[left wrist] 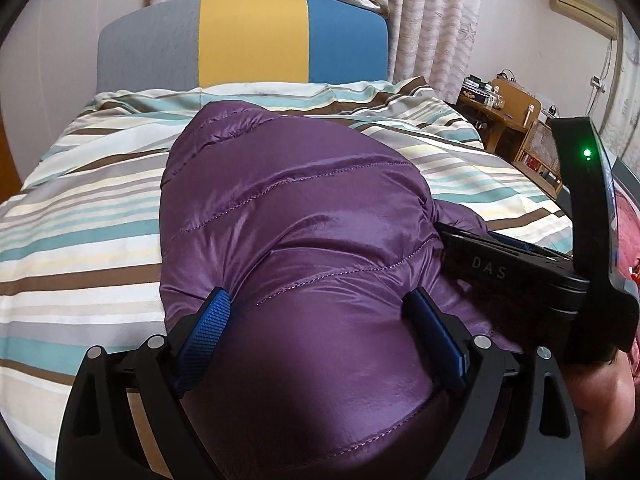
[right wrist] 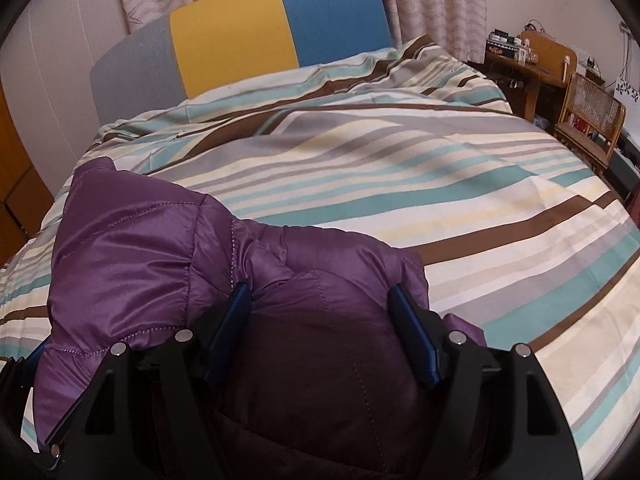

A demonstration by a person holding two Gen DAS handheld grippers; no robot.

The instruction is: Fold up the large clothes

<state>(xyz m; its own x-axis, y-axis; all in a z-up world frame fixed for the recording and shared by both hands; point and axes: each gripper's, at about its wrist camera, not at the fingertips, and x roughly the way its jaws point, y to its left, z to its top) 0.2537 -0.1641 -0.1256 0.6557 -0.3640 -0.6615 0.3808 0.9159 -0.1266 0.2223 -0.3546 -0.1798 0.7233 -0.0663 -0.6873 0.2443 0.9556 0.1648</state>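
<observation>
A shiny purple quilted puffer jacket point(left wrist: 288, 216) lies bunched on the striped bed cover point(left wrist: 80, 208). My left gripper point(left wrist: 320, 312) has its blue fingers point(left wrist: 208, 320) spread wide, with a thick bulge of jacket pressed between them. The body of the right gripper point(left wrist: 520, 280) shows at the right of the left wrist view. In the right wrist view the jacket point(right wrist: 160, 248) fills the lower left, and my right gripper point(right wrist: 320, 312) also holds a thick fold of it between its blue fingers point(right wrist: 408, 320). Whether either grips firmly is unclear.
The bed has a grey, yellow and blue headboard point(right wrist: 240, 32) against patterned curtains point(right wrist: 432, 0). A wooden desk point(right wrist: 532, 60) and a cane chair point(right wrist: 592, 116) stand to the right of the bed. The striped cover point(right wrist: 440, 184) stretches to the right of the jacket.
</observation>
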